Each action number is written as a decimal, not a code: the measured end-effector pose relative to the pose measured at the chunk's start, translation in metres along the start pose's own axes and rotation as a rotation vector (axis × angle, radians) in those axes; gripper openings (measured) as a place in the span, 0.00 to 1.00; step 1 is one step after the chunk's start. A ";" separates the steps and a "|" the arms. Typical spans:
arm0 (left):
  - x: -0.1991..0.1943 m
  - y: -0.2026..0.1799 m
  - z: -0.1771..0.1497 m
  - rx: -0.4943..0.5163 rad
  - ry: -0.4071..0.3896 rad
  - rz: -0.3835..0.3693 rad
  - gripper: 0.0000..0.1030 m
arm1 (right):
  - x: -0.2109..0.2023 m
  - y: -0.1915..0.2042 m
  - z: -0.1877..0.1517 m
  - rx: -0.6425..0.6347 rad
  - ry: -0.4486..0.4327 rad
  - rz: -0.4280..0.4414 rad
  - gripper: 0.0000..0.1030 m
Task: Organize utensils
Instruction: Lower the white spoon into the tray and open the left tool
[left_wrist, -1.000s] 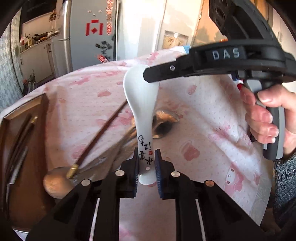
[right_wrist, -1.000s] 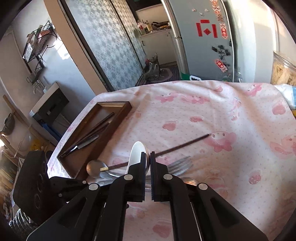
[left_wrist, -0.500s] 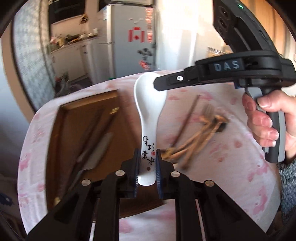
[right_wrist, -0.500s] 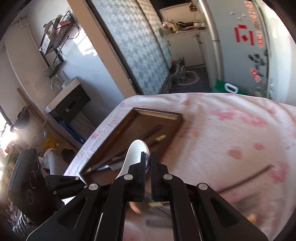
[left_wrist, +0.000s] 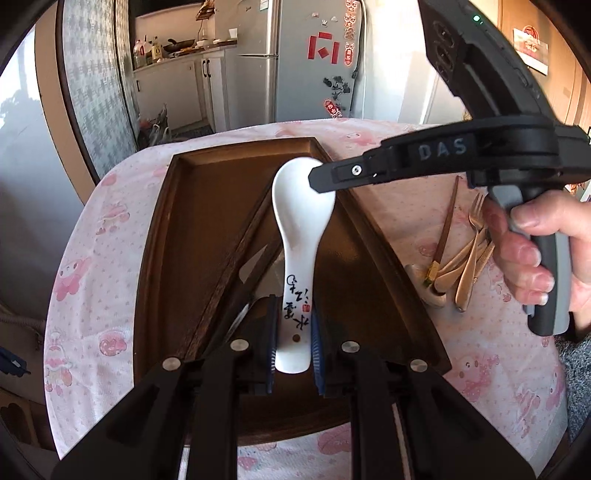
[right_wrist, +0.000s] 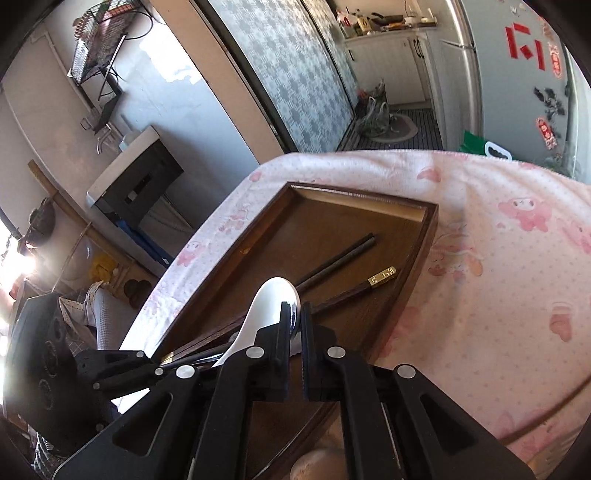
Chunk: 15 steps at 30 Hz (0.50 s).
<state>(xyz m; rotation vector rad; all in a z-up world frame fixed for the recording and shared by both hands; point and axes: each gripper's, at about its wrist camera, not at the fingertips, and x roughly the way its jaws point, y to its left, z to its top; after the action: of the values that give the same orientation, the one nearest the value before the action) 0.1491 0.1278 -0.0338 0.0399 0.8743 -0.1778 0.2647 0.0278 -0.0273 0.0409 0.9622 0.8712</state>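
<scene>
My left gripper (left_wrist: 292, 334) is shut on the handle of a white ceramic spoon (left_wrist: 301, 236) with black characters, held above the dark wooden tray (left_wrist: 159, 236). My right gripper (right_wrist: 295, 317) is shut on the rim of the spoon's bowl (right_wrist: 269, 310), over the same tray (right_wrist: 424, 243); its fingers (left_wrist: 332, 177) cross the bowl in the left wrist view. Dark chopsticks (right_wrist: 340, 258) and a gold-capped one (right_wrist: 382, 275) lie in the tray. Gold forks and spoons (left_wrist: 469, 258) and a brown chopstick (left_wrist: 447, 221) lie on the cloth to the tray's right.
The table wears a pink patterned cloth (left_wrist: 92, 229). A knife blade (left_wrist: 255, 266) lies in the tray under the spoon. A fridge (left_wrist: 314, 62) and kitchen counter stand beyond the table. The table's left edge drops to the floor (right_wrist: 388, 122).
Both grippers carried the white spoon left, from above the utensil pile on the cloth to above the wooden tray. Both stayed shut on it.
</scene>
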 end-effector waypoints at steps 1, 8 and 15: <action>0.001 0.000 -0.001 -0.003 0.002 0.001 0.17 | 0.003 -0.001 -0.001 0.001 0.004 -0.004 0.05; 0.003 0.004 -0.002 -0.013 0.009 0.005 0.18 | 0.013 -0.001 -0.005 -0.018 0.028 -0.009 0.10; -0.020 0.005 0.003 -0.035 -0.051 0.028 0.41 | -0.022 -0.007 -0.003 -0.006 -0.032 0.014 0.39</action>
<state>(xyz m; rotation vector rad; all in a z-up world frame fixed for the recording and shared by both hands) 0.1394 0.1352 -0.0170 0.0145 0.8258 -0.1368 0.2612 0.0069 -0.0162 0.0570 0.9304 0.8841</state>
